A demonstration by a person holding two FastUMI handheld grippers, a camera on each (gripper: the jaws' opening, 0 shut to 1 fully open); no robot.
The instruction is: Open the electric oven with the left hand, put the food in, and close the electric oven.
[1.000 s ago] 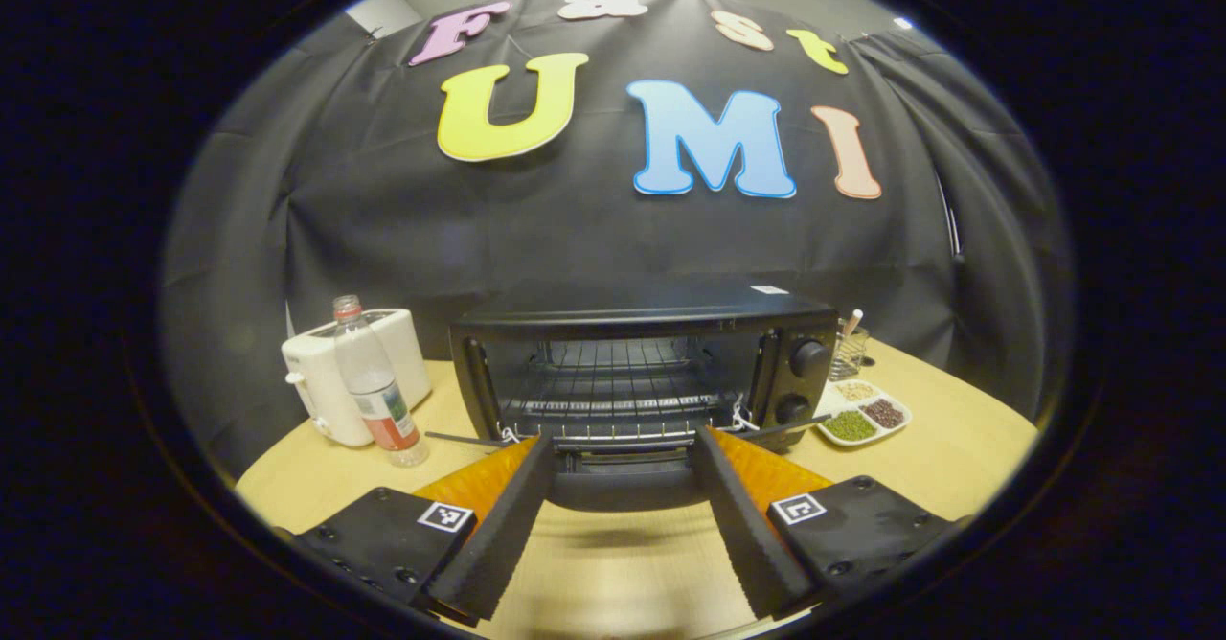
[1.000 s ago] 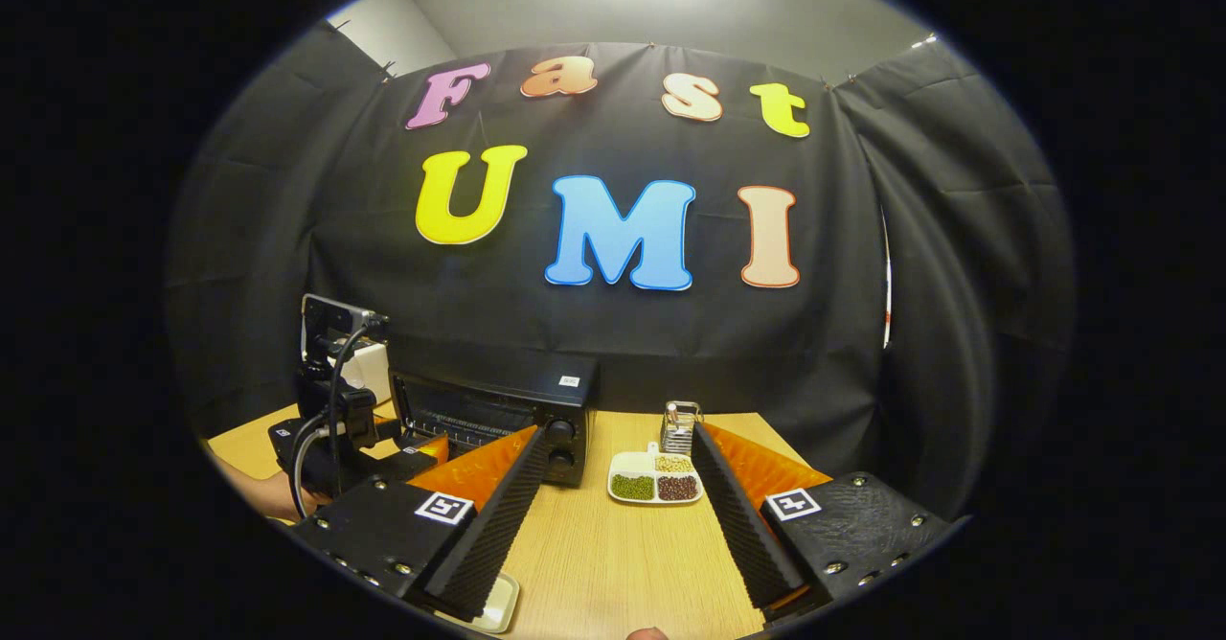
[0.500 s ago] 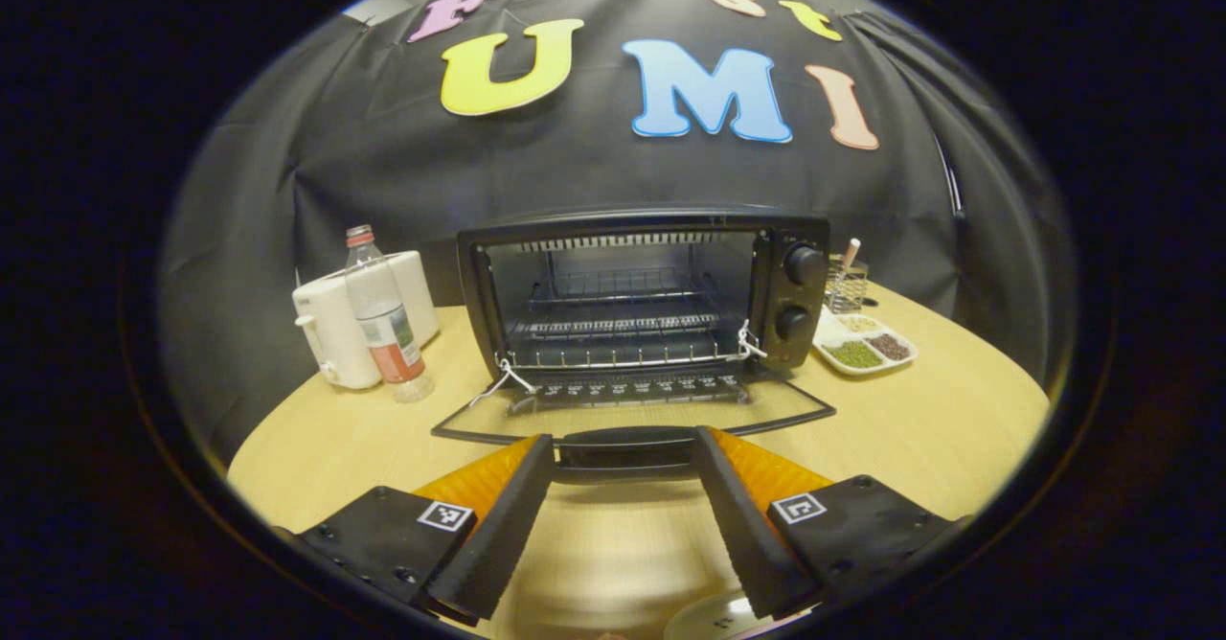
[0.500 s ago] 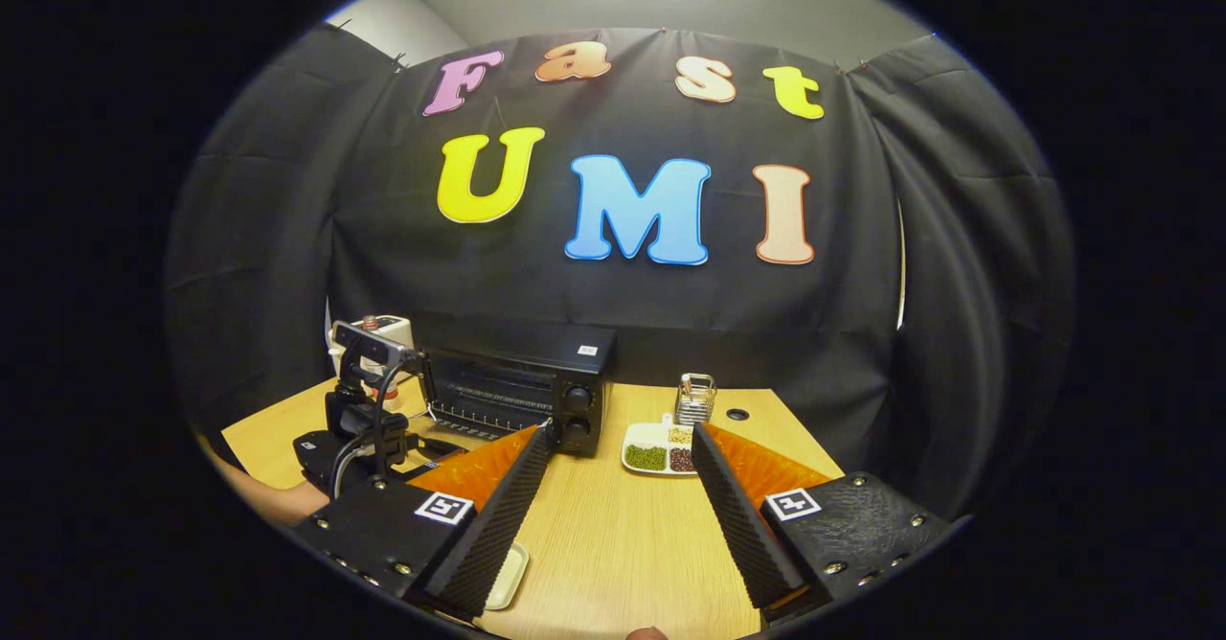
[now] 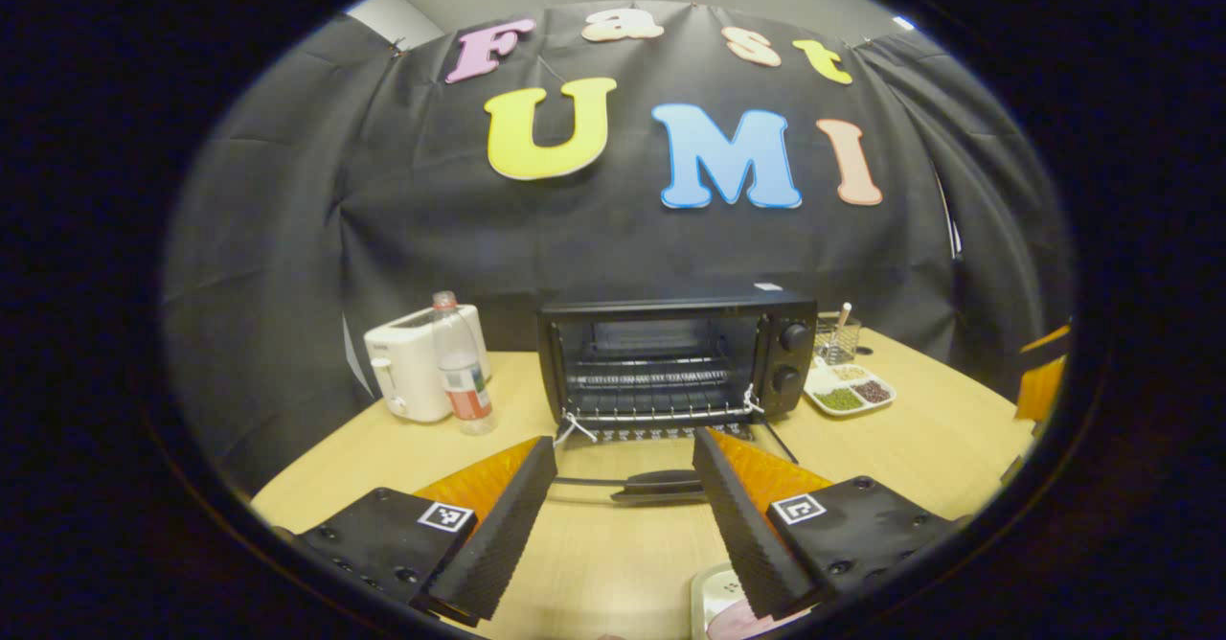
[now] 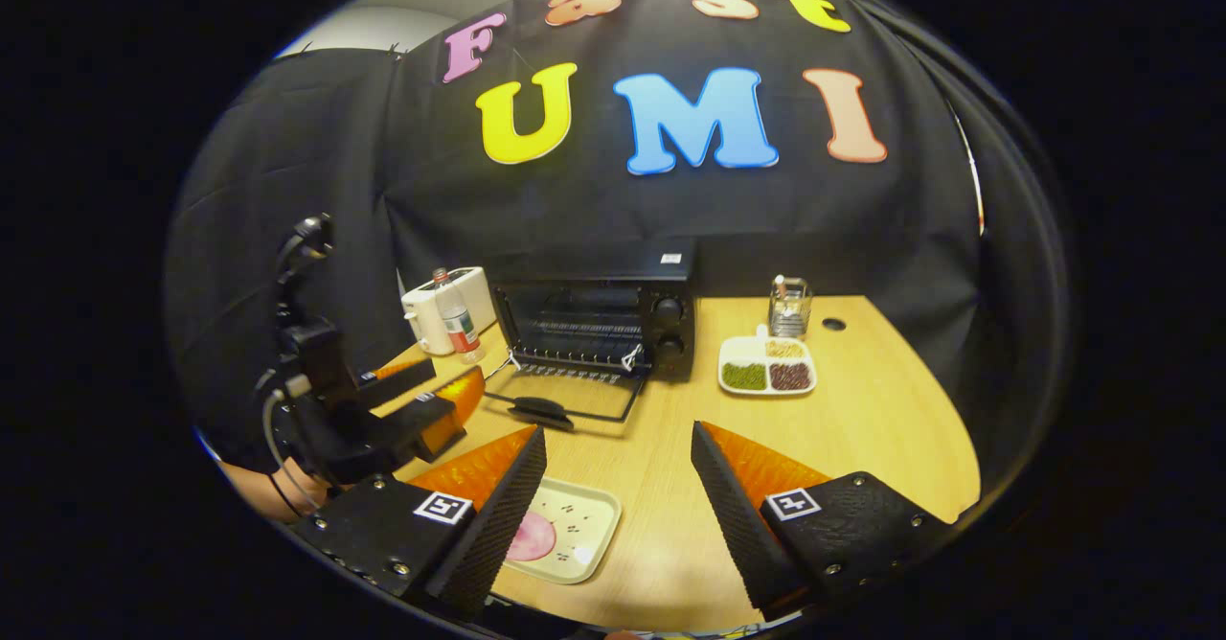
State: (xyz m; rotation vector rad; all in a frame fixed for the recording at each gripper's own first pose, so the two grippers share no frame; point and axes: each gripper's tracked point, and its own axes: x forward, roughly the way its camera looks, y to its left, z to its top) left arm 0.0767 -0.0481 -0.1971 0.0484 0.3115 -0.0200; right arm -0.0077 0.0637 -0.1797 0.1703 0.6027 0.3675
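Oven (image 6: 599, 319) stands open at the back of the desk (image 6: 891, 429), its door (image 6: 565, 400) flat down, so step one looks done. Loading and closing remain. Food tray (image 6: 565, 530) waits on the desk's near edge. Left hand-held gripper (image 5: 623, 506) hovers wide and empty before the door; right hand-held gripper (image 6: 613, 506) hangs wide above the tray.

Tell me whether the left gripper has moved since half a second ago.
Yes. The left gripper has backed away from the oven; the door handle, between its fingers then, now lies ahead.
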